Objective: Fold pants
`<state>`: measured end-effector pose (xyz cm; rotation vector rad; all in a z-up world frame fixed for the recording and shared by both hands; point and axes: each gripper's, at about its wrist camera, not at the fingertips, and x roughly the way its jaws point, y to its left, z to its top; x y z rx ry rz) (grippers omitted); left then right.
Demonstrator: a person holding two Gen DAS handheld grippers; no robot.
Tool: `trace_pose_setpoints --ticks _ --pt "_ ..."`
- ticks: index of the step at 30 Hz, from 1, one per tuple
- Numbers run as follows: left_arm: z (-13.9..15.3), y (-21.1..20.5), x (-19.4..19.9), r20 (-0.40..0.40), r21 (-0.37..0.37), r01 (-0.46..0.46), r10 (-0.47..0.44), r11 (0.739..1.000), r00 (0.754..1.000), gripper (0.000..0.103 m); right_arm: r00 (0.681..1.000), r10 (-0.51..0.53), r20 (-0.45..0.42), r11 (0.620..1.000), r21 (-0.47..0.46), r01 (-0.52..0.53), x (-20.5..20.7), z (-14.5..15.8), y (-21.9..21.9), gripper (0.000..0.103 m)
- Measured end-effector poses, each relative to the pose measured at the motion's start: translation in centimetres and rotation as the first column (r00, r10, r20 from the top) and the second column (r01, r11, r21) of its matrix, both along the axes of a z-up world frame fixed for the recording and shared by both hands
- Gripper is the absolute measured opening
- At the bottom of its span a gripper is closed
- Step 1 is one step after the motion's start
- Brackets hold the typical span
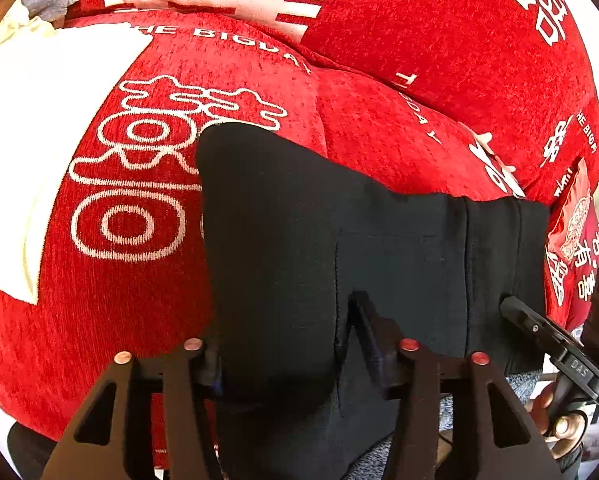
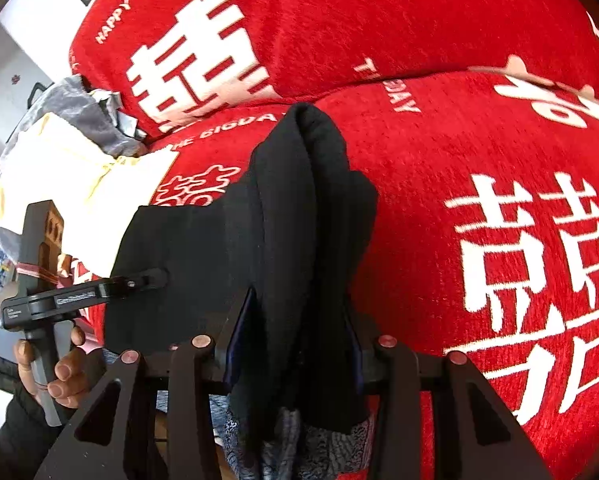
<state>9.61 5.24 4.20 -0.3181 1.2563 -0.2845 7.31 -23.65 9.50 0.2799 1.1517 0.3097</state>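
The black pants (image 1: 339,232) hang stretched between my two grippers over the red sofa cover. My left gripper (image 1: 287,340) is shut on the pants' near edge, the cloth bunched between its fingers. My right gripper (image 2: 295,328) is shut on a thick fold of the same pants (image 2: 299,208), which drape away from it toward the sofa. In the left wrist view the right gripper (image 1: 515,308) grips the cloth at the right edge. In the right wrist view the left gripper (image 2: 151,278) pinches the cloth at the left, held by a hand (image 2: 63,376).
A red sofa cover (image 1: 379,132) with white characters and lettering fills both views, with red cushions (image 2: 379,20) behind. A white cloth (image 1: 39,120) and a grey bundle (image 2: 79,108) lie at the left. A red packet (image 1: 575,220) sits at the right.
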Motion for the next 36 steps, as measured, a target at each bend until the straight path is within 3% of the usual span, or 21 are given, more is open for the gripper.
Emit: trace_pose_setpoints --ticks 7,9,11,13,15,18,20,22,24,27,31,36 --pt "-1.2 0.3 0.6 0.001 0.019 -0.001 0.001 1.0 1.0 0.075 0.999 -0.031 0.009 1.0 -0.006 0.031 0.4 -1.3 -0.7 0.054" --pt "-1.3 0.6 0.9 -0.009 0.019 -0.007 0.008 1.0 1.0 0.081 0.999 -0.047 -0.002 0.999 0.0 0.047 0.5 -1.8 -1.1 0.061" --pt "-0.8 0.9 0.9 -0.018 0.034 -0.019 0.02 0.999 1.0 0.083 0.998 -0.063 -0.025 0.998 0.016 0.064 0.5 -1.9 -1.7 0.075" --pt "0.8 1.4 0.5 0.011 0.098 -0.057 0.056 0.994 0.998 0.083 0.996 -0.082 -0.045 0.997 0.007 0.083 0.4 -1.4 -2.0 0.078" --pt "2.5 1.7 -0.4 0.071 0.167 -0.09 0.079 0.982 0.994 0.083 0.995 -0.096 -0.011 0.995 -0.026 0.096 -0.4 0.2 -2.0 0.079" --pt "5.0 1.6 -2.8 0.162 0.224 -0.117 0.081 0.968 0.983 0.083 0.99 -0.062 0.127 0.984 -0.159 0.082 -2.8 4.1 -0.5 0.084" --pt "5.8 0.5 -4.5 0.187 0.22 -0.094 0.052 0.971 0.981 0.083 0.978 0.037 0.207 0.974 -0.225 0.011 -4.9 6.2 2.0 0.085" --pt "5.9 -1.1 -5.9 0.201 0.223 -0.062 0.016 0.973 0.979 0.083 0.964 0.134 0.23 0.959 -0.275 -0.068 -6.3 6.7 4.2 0.085" --pt "5.5 -2.6 -7.0 0.217 0.258 -0.035 -0.023 0.966 0.976 0.083 0.945 0.246 0.216 0.928 -0.334 -0.166 -7.5 5.8 6.8 0.085" --pt "4.0 -4.0 -7.9 0.192 0.282 0.007 -0.064 0.959 0.979 0.083 0.943 0.296 0.151 0.906 -0.358 -0.226 -8.0 3.6 8.3 0.085" --pt "1.1 -4.8 -8.2 0.136 0.33 0.02 -0.068 0.944 0.988 0.083 0.957 0.266 0.112 0.906 -0.368 -0.209 -8.0 1.3 7.3 0.085" --pt "0.5 -4.2 -8.0 0.13 0.294 0.0 -0.04 0.956 0.991 0.086 0.969 0.222 0.108 0.929 -0.324 -0.177 -7.9 0.0 6.0 0.085"
